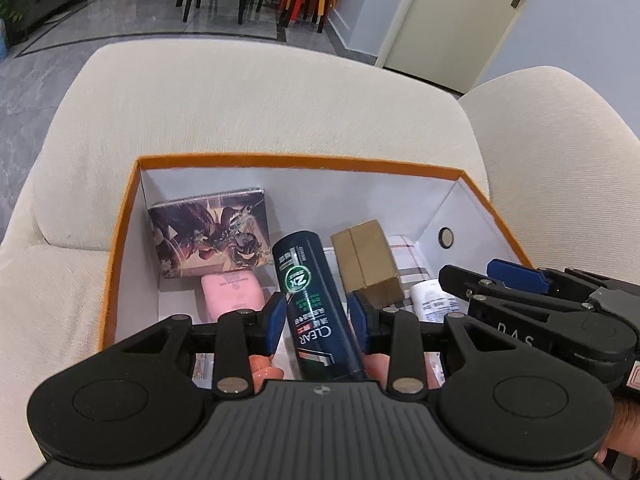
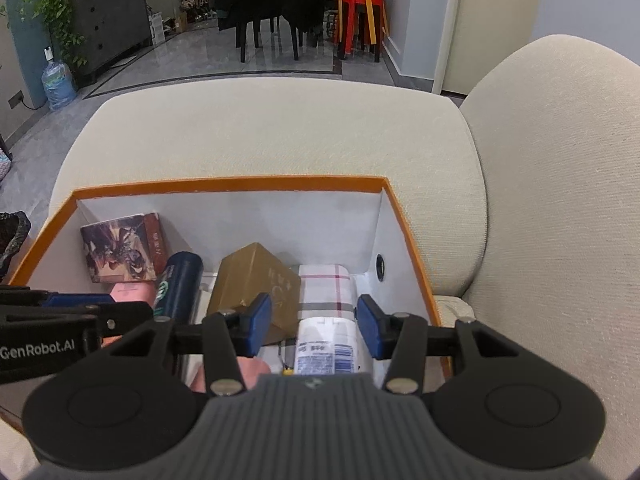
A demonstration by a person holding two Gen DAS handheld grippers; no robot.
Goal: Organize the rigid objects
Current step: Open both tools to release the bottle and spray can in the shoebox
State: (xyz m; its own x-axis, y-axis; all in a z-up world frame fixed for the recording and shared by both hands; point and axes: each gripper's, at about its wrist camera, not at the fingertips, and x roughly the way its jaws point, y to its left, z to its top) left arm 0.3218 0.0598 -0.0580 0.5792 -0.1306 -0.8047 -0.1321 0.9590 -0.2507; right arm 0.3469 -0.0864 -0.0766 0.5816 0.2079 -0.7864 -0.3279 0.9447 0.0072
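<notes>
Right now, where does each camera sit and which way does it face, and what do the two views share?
Left wrist: on the left gripper, angled down into the orange box; its pads flank the dark bottle; fingertips and the right gripper show.
Right wrist: on the right gripper, angled down over the white bottle; the left gripper shows at left.
Shared: box, dark bottle, brown carton, sofa.

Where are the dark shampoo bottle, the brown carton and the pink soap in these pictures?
Shampoo bottle (image 1: 316,300): left wrist view, on its label.
Brown carton (image 2: 252,280): right wrist view, on its top face.
Pink soap (image 1: 232,294): left wrist view, on its upper face.
</notes>
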